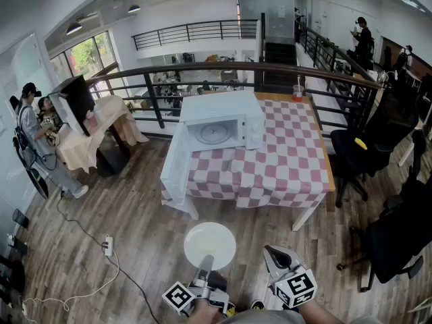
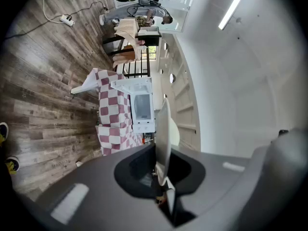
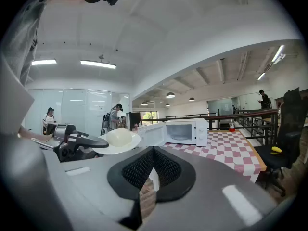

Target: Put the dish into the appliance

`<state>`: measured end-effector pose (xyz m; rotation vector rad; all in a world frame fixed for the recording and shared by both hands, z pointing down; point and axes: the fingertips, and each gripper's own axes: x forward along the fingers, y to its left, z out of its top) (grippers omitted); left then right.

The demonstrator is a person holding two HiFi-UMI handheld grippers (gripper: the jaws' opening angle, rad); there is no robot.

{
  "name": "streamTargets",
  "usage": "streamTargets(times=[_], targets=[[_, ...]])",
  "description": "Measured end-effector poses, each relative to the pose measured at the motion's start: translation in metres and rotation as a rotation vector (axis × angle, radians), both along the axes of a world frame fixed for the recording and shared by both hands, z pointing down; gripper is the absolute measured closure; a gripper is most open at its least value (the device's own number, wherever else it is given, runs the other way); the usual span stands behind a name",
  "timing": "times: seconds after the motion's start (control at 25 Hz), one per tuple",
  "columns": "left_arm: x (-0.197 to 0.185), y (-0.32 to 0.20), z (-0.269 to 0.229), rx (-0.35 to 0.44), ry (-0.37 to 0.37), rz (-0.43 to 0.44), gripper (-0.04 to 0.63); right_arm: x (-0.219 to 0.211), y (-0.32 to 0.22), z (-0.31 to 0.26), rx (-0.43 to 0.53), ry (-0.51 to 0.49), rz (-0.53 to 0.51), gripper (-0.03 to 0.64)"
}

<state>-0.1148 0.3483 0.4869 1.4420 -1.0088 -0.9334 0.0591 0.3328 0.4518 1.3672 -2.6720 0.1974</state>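
The dish (image 1: 210, 245) was held short of the open microwave (image 1: 219, 123)
The left claw (image 1: 206, 260) clamped its near rim; it needed keeping level going in. The right claw (image 1: 273, 255) was closed, empty.

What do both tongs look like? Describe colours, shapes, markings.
The left tongs and right tongs each have a smooth grey body narrowing to tapered jaws, plus a white cube printed with black square markers. The right tongs' inner faces are black with a mesh texture.
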Motion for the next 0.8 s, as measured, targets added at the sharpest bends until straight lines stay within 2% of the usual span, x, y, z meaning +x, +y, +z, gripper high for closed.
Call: streamTargets(times=[0.4,0.8], targets=[[-0.008,-0.006,0.004,-0.006,-0.006,0.016,0.569,-0.007,-0.006,0.002,-0.012,-0.018,0.021,0.618],[-0.041,-0.006,0.001,0.004,0.006,0.009,0.569,-0.034,-0.005,-0.002,-0.011,-0.018,0.022,0.618]])
